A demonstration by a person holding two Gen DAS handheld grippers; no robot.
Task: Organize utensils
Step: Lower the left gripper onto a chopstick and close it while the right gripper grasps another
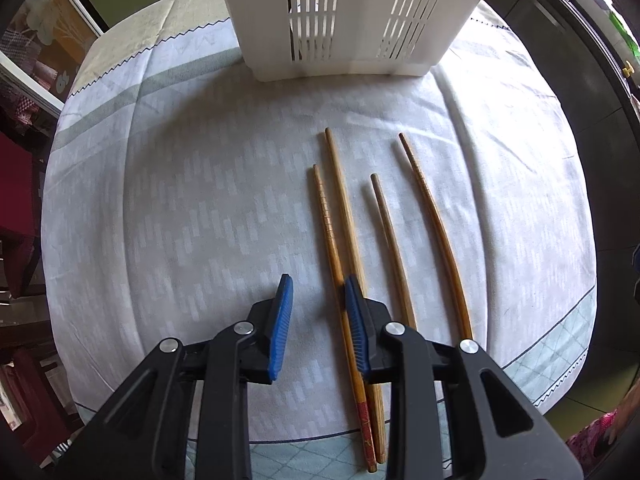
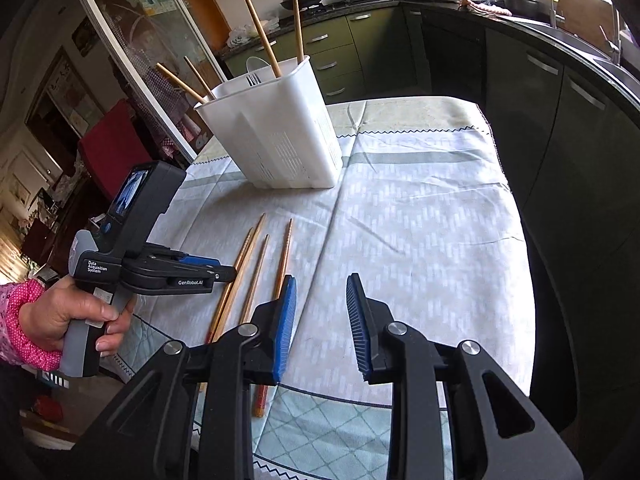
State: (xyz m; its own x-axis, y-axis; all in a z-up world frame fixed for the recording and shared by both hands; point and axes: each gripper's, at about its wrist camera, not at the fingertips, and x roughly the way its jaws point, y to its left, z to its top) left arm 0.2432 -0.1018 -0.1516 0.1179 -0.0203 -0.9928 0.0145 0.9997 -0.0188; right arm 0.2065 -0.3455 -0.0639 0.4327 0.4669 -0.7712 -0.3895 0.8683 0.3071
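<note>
Four long brown wooden chopsticks [image 1: 384,236] lie loose on the desk [image 1: 200,200], which is covered with a pale grey patterned cloth. They run roughly parallel: two close together on the left, touching low down, and two spaced apart on the right. Beyond their tips stands one white slotted plastic utensil holder [image 2: 276,132]. Four more wooden chopsticks [image 2: 262,34] stick up out of it at slants, and the tines of a fork [image 2: 253,79] show just above its rim.

The left hand-held gripper [image 1: 318,292] is spread moderately wide and holds nothing. It hangs low over the near ends of the left pair, its right blue pad [image 1: 354,320] lying across them in the left wrist view; whether it touches them cannot be told. In the right wrist view a hand [image 2: 68,312] in a pink dotted sleeve grips its handle.

The right hand-held gripper [image 2: 321,300] is also spread apart, about as wide, and pinches nothing. It hovers above bare cloth, just to the right of the loose chopsticks.
</note>
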